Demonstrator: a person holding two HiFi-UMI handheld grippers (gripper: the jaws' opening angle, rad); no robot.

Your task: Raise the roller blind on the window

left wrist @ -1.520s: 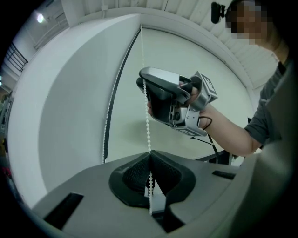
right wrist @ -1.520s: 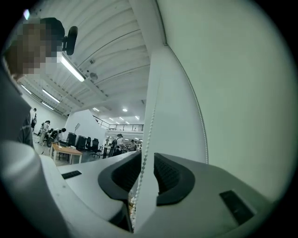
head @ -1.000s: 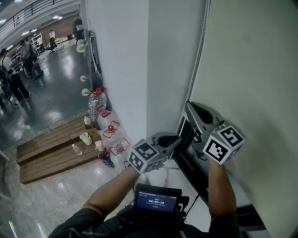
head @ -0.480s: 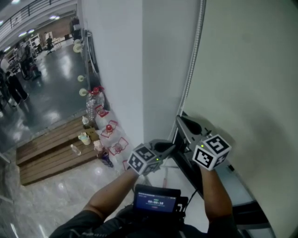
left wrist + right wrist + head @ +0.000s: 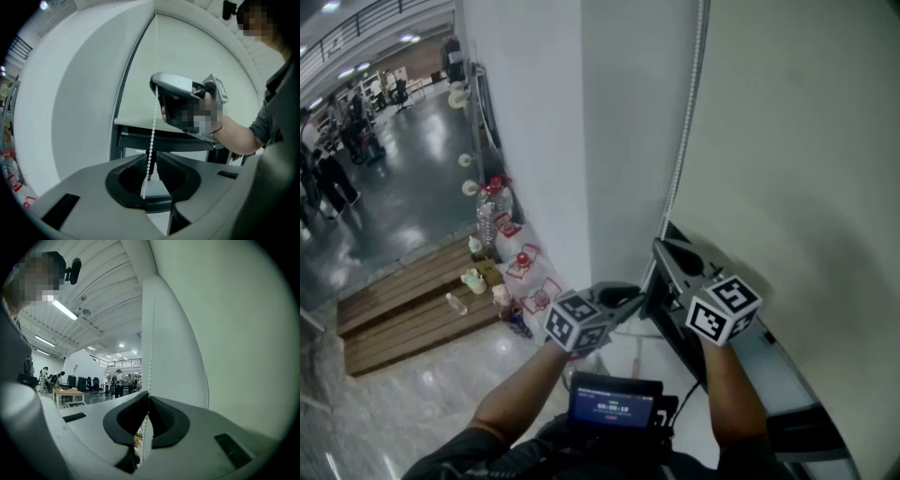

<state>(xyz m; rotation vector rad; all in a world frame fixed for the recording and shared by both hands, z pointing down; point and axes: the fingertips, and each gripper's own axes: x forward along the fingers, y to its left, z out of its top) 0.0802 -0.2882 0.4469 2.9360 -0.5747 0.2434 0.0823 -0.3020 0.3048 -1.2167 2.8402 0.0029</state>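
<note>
My left claw (image 5: 152,158) has just been opening. Its jaws now stand apart, and the bead chain (image 5: 153,123) hangs through the gap with the pads not pressing on it. My right claw (image 5: 147,398) is closed tight on that same chain higher up. The beads are pinched between its pads and run straight up from them. In the left gripper view the chain drops from the right claw down into the left one's open jaws. In the head view both claws sit close together, the right one above and to the right of the left. The chain climbs along the left edge of the roller blind (image 5: 797,141), a pale sheet hanging over the window. Its bottom bar sits just above the dark window frame (image 5: 164,140). Left of the chain stands a white wall (image 5: 544,141).
</note>
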